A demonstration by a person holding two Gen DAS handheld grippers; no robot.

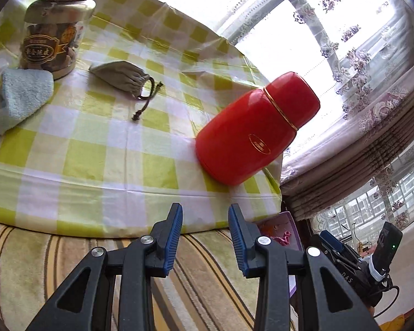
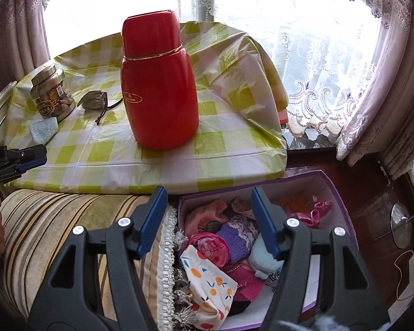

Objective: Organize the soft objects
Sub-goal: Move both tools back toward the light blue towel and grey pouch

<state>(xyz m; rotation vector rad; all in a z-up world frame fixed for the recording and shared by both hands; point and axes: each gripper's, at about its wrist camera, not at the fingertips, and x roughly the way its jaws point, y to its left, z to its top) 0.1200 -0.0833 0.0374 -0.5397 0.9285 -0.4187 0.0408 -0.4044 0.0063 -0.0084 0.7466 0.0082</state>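
The blue towel (image 1: pixel 23 98) lies crumpled at the far left of the table (image 1: pixel 102 149), touching the foot of the jar (image 1: pixel 55 27); just right of it sits the grey drawstring pouch (image 1: pixel 122 78), then the upright red flask (image 1: pixel 258 128) near the table's right edge. Both soft pieces are still out, so the step in hand looks like a reach for one of them.

The left tongs (image 1: pixel 205 227) hang released and empty above the striped cushion (image 1: pixel 41 262), short of the table. To do the pickup well, I would carry them over the table edge, keep clear of the jar, and pinch the towel's loose near corner, or take the pouch across its gathered neck.

The pouch's long axis runs from upper left to lower right in the left wrist view, neck and cords (image 1: pixel 147 102) pointing right toward the flask.

Further right, the right tongs (image 2: pixel 208 220) stand released, holding nothing, over the purple box (image 2: pixel 342 209) of socks and cloths beside the table.
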